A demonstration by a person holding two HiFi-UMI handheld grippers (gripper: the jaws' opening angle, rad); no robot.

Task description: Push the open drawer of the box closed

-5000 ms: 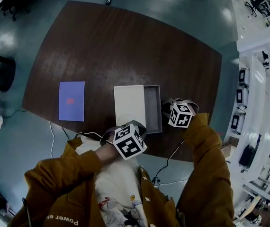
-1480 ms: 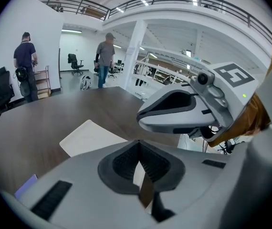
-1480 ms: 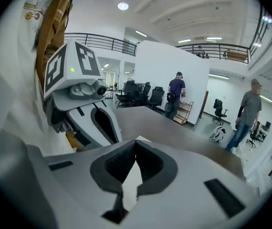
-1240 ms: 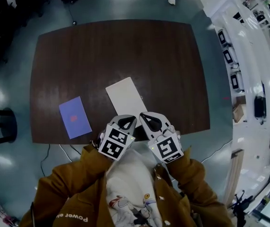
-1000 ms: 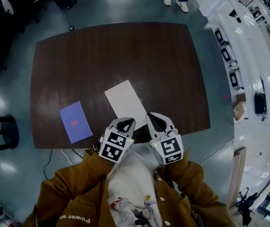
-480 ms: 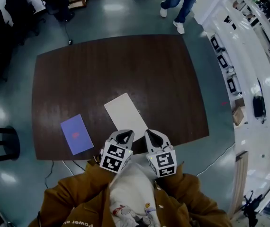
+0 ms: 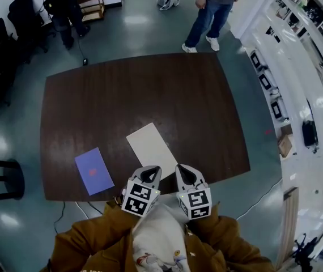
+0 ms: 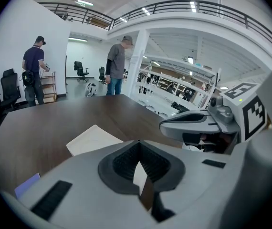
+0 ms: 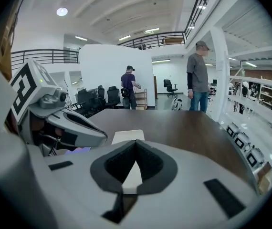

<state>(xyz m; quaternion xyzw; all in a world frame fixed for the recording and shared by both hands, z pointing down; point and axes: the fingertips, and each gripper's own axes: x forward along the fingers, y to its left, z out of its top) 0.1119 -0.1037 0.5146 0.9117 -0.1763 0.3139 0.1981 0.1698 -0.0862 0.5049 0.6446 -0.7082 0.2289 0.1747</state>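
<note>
The white box [image 7: 152,146] lies flat near the front edge of the dark brown table [image 7: 150,89], and no drawer shows sticking out of it. Both grippers hang side by side just in front of the table edge, near my chest, clear of the box. My left gripper [image 7: 149,171] is shut with nothing in it, and so is my right gripper [image 7: 183,170]. In the left gripper view the box [image 8: 95,140] lies ahead beyond the shut left gripper [image 8: 138,143]. In the right gripper view the box [image 9: 128,136] sits past the shut right gripper [image 9: 136,145].
A purple card [image 7: 94,170] lies on the table left of the box. Two people stand beyond the far edge, one [image 7: 209,4] at the right and one [image 7: 59,7] at the left. Black chairs [image 7: 3,33] line the left; white shelving [image 7: 297,67] runs along the right.
Five seconds ago the grey drawer stuck out of the box's right side; now the box is a plain white slab. Over the last second both grippers drew back slightly; a person walked in beyond the table.
</note>
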